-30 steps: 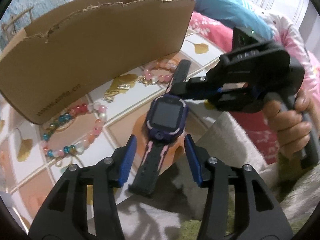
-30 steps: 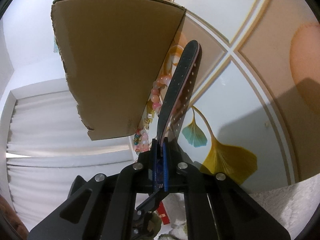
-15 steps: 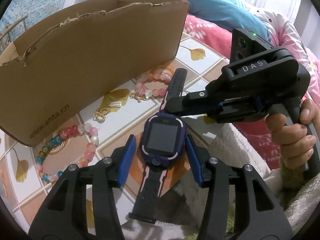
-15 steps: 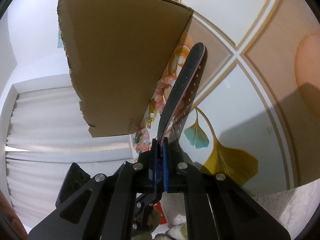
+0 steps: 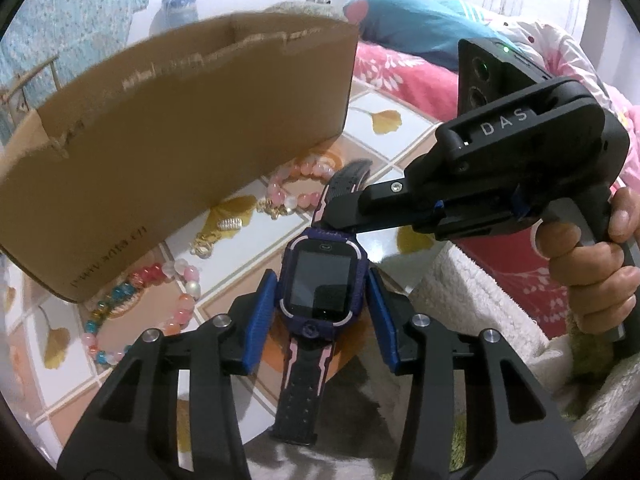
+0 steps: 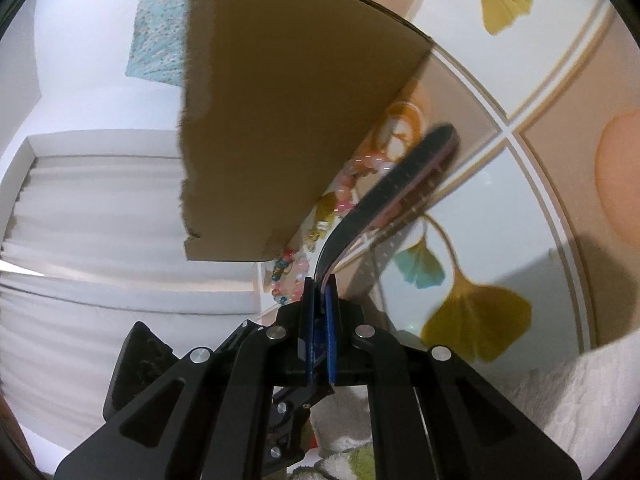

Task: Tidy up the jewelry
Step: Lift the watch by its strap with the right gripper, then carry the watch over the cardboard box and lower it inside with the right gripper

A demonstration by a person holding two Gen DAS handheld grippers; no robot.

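Light watch (image 5: pixel 322 280), stiff case, floppy rubbery strap (image 6: pixel 400 184). Right gripper (image 6: pixel 320 284) jaws clamped on strap; left gripper (image 5: pixel 322 312) jaws closing around case, not touching yet. Better grabbing the case sides.

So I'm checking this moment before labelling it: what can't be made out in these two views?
- Inside of the cardboard box: left wrist view, hidden by its near wall.
- Bead bracelet: partly tucked behind the box's corner.
- Watch far strap: motion-blurred in both views; its pinched part hidden by the right gripper.
- Left gripper pads closing around the watch body: contact unclear.
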